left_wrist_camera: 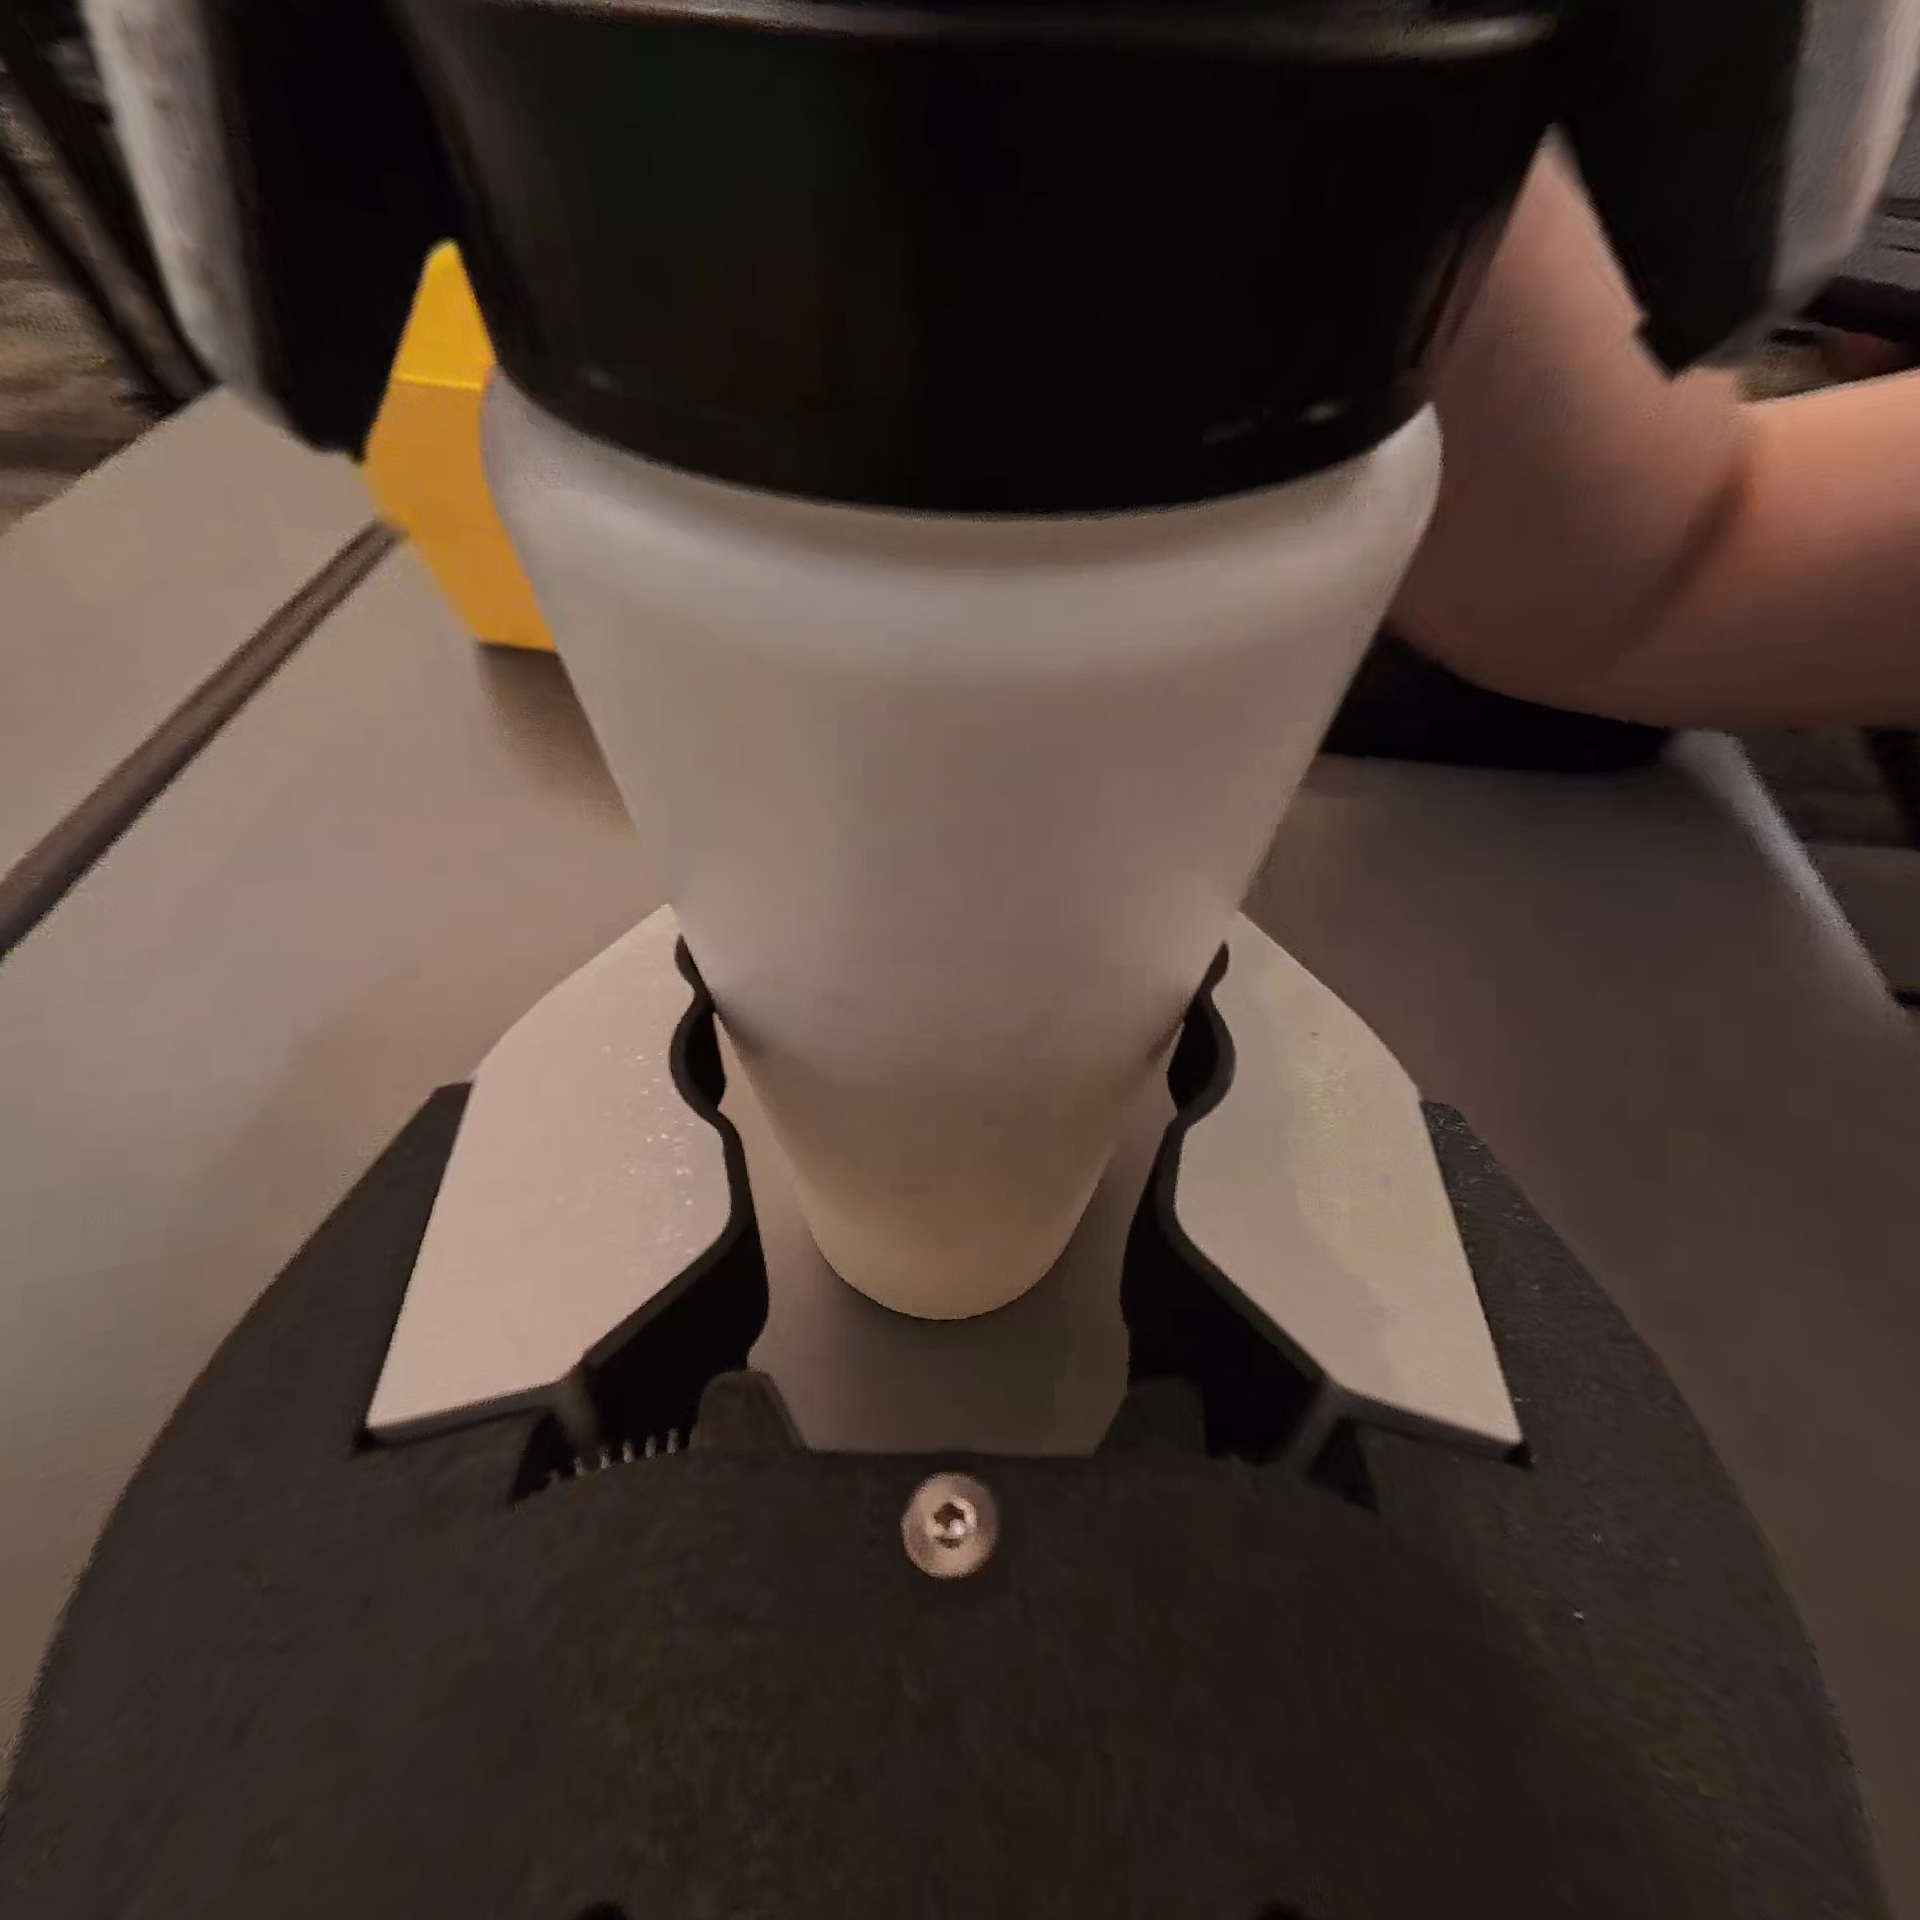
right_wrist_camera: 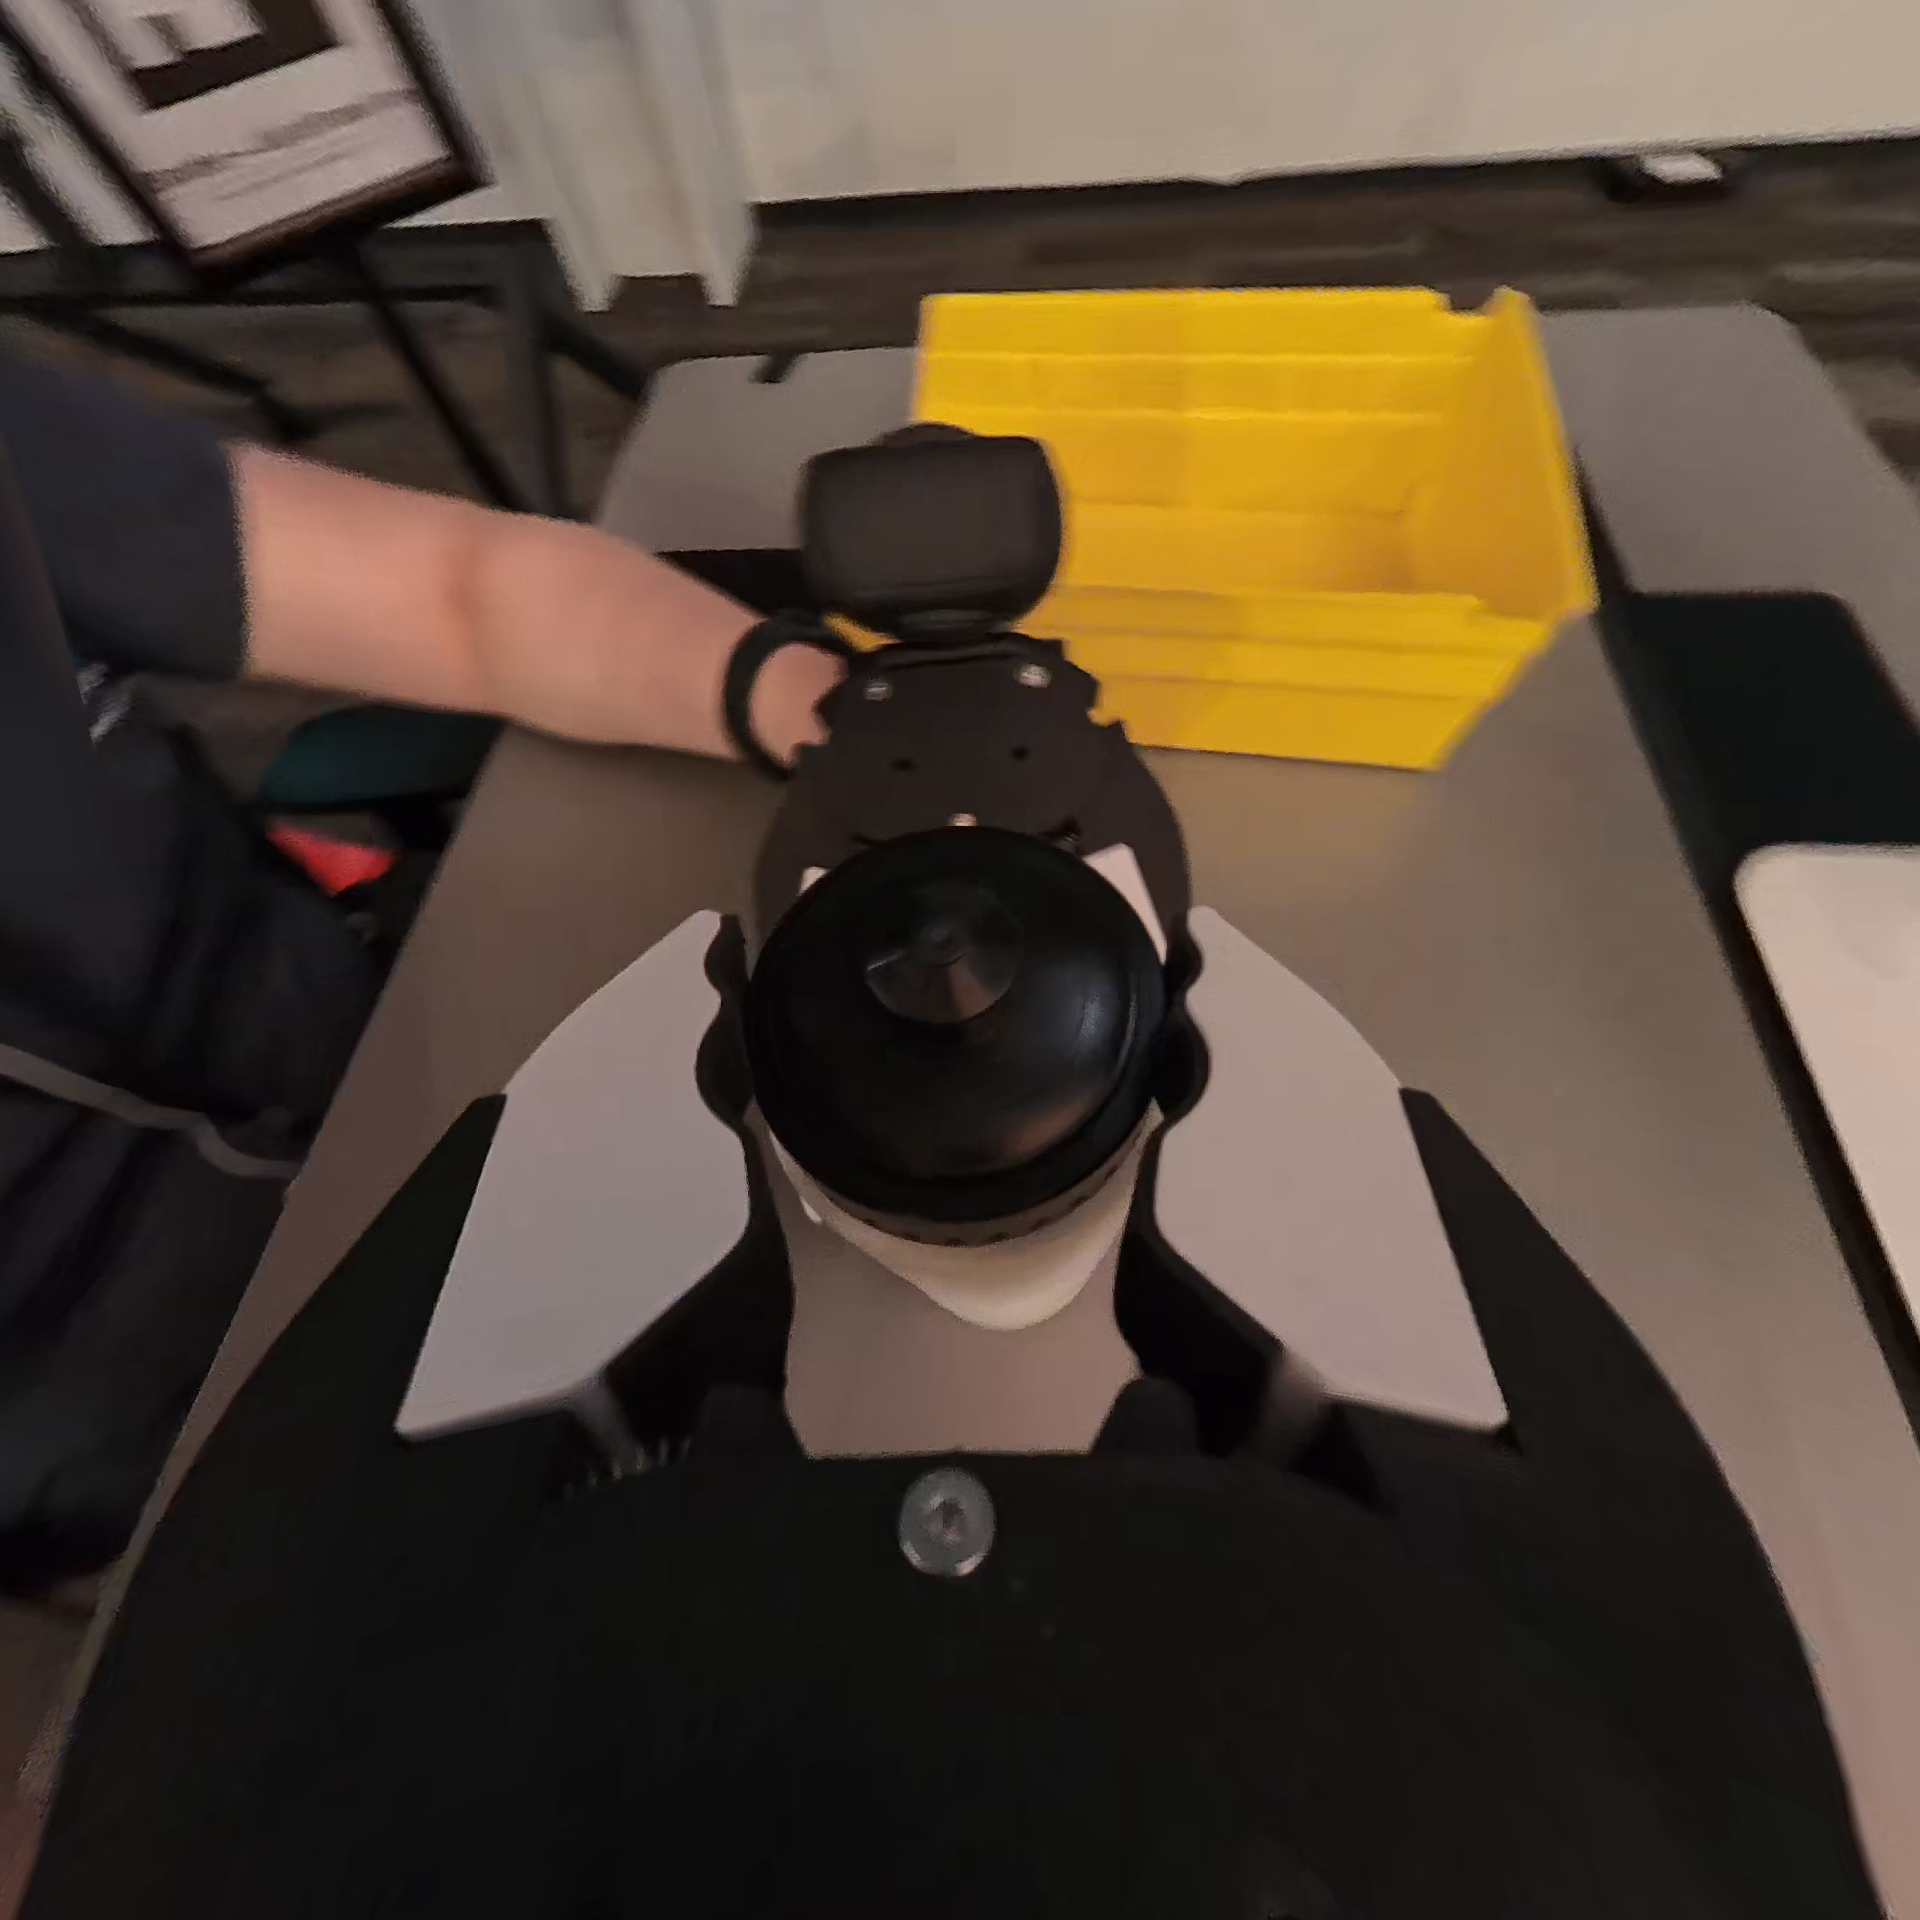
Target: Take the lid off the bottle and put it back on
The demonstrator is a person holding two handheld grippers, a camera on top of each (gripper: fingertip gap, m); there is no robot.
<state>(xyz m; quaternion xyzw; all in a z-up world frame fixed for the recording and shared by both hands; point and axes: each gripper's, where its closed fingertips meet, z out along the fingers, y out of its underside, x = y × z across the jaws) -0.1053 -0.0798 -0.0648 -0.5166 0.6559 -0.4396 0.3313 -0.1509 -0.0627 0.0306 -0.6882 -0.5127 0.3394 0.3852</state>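
Left of frame: framed printed sign (right_wrist_camera: 223, 114) (blurred). Centre: white bottle (left_wrist_camera: 935, 831) upright on grey table (left_wrist_camera: 260, 831), long axis vertical, unlabelled, black lid (right_wrist_camera: 951, 1049) on top. Left gripper (left_wrist_camera: 951, 1029) clamped round body; right gripper (right_wrist_camera: 961, 1023) pinching lid. Upper right: yellow bin (right_wrist_camera: 1278, 520).

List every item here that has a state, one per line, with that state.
bottle: upright on the table, lid on
lid: seated on the bottle's neck
left hand-held gripper: shut on the bottle's lower body
right hand-held gripper: shut on the lid from above
yellow bin: lying on its side, open, empty as far as visible
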